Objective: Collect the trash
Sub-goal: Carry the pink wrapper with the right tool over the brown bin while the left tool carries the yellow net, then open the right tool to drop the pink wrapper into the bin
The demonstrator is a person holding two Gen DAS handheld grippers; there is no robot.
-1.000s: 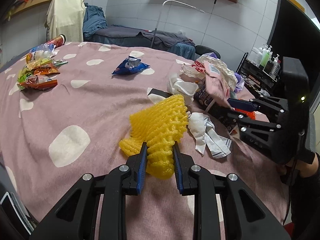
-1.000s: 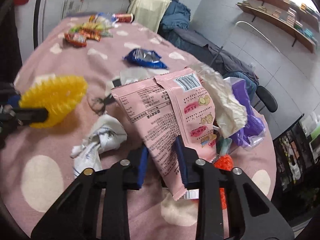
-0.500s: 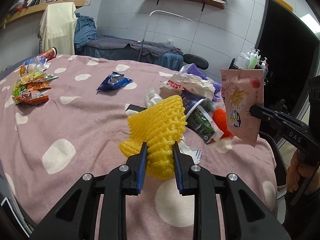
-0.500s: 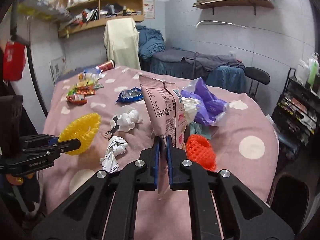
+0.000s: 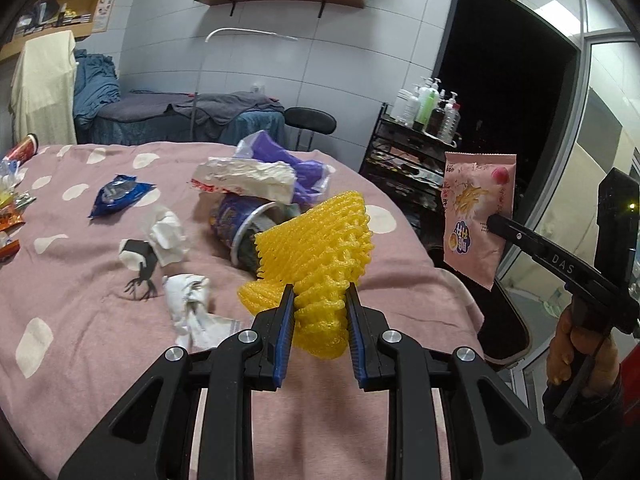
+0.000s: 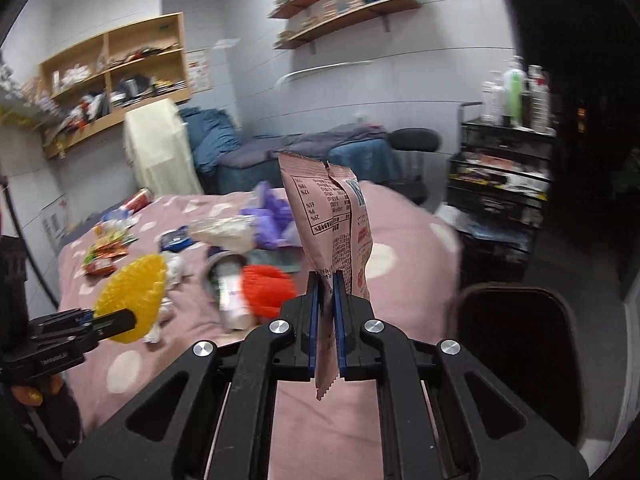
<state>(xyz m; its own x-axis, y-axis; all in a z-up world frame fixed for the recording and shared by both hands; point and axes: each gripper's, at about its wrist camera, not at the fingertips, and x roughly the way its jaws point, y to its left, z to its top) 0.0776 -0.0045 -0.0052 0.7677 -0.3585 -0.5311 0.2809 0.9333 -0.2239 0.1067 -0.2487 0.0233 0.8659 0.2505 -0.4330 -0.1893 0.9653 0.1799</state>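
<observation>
Yellow foam netting (image 5: 320,248) is clamped between the blue pads of the left gripper (image 5: 320,312), whose jaws are drawn in on its lower folds while the rest of the mesh fans out above and beyond the fingertips, lifted clear of the pink cloth with white spots (image 5: 80,280) that covers the table. A pink snack packet (image 6: 334,232) is pinched flat between the nearly closed jaws of the right gripper (image 6: 326,292), standing upright with its printed back turned to the camera and its crimped lower edge hanging below the pads. From the left wrist view the same packet (image 5: 476,212) is seen held in the air past the right edge of the table, in front of a dark doorway (image 5: 500,92), and the person's hand (image 5: 580,352) is seen wrapped around the handle of that gripper. More rubbish is left lying on the cloth: a blue wrapper (image 5: 118,194), crumpled white paper (image 5: 188,300), a tipped dark cup (image 5: 236,220), a white and purple bag heap (image 5: 264,172), a red foam net (image 6: 266,288), which is blurred, and a cluster of colourful wrappers (image 6: 104,252) near the far left edge. A black trolley with bottles (image 5: 424,120) is seen beyond the table.
</observation>
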